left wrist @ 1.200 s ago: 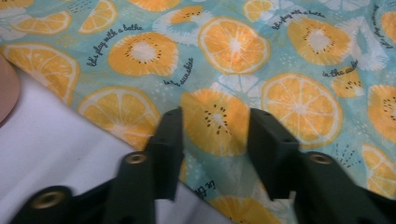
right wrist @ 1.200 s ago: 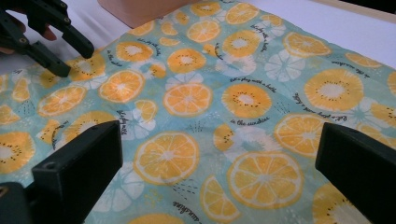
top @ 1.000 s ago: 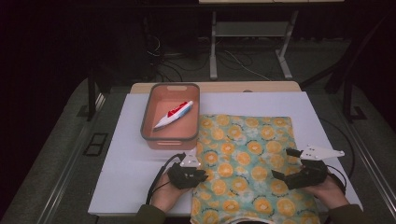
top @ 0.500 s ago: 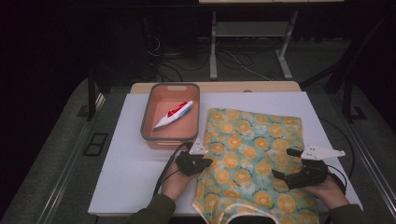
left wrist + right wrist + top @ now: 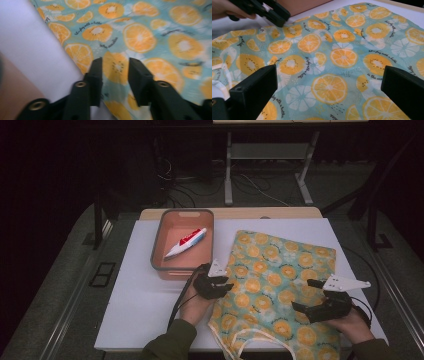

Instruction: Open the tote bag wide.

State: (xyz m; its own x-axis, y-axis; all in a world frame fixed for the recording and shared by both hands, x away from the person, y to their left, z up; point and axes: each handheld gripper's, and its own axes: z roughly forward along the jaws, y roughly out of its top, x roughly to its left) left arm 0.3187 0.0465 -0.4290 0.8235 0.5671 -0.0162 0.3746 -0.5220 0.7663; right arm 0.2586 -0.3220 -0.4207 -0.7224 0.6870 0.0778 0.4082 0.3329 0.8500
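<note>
A teal cotton cloth printed with orange slices [image 5: 280,285] lies spread on the right of the white bench [image 5: 135,305], smoothing largely done. Left claw [image 5: 223,287], just opening, stands spread over its left edge, pinching nothing; right claw [image 5: 306,296] hovers wide apart near its right side.

Cloth [image 5: 280,285]: near edge cut off by the high view's bottom border; part hidden under the right gripper [image 5: 307,296]. Small print on the cloth is blurred in the left gripper view. Label on the tube [image 5: 186,242] in the tray [image 5: 156,245]: too small to read.
</note>
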